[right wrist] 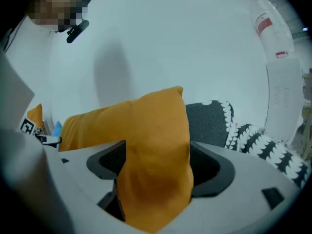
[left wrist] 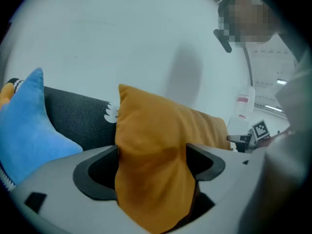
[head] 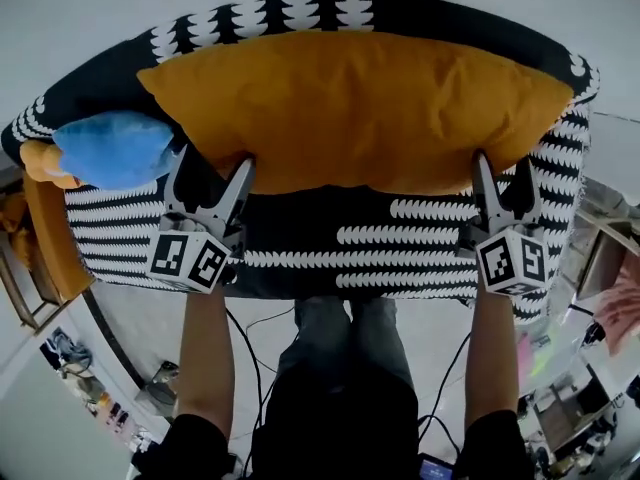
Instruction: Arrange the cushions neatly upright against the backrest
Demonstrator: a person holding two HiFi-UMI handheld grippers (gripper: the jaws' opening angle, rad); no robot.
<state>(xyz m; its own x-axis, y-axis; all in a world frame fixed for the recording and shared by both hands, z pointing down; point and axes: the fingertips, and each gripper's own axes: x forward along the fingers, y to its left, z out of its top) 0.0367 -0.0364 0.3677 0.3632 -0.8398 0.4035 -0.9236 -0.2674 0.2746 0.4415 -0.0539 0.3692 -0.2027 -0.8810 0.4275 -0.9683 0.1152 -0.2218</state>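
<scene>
A large orange cushion (head: 360,108) stands lengthwise on the black-and-white patterned sofa seat (head: 330,238) and leans on the backrest (head: 300,13). My left gripper (head: 213,168) is at its lower left corner and my right gripper (head: 505,168) at its lower right corner. In the left gripper view the orange cushion (left wrist: 156,130) hangs slack between the spread jaws of the left gripper (left wrist: 152,160). The right gripper view shows the same: the cushion (right wrist: 146,126) sits loosely in the right gripper (right wrist: 156,162). Both stand open. A blue cushion (head: 115,148) (left wrist: 24,126) lies at the sofa's left end.
A smaller orange thing (head: 40,158) peeks out behind the blue cushion. A white wall (left wrist: 122,43) rises behind the sofa. Cables (head: 255,368) trail on the floor by the person's legs. Clutter stands at the right (head: 610,288) and lower left (head: 70,358).
</scene>
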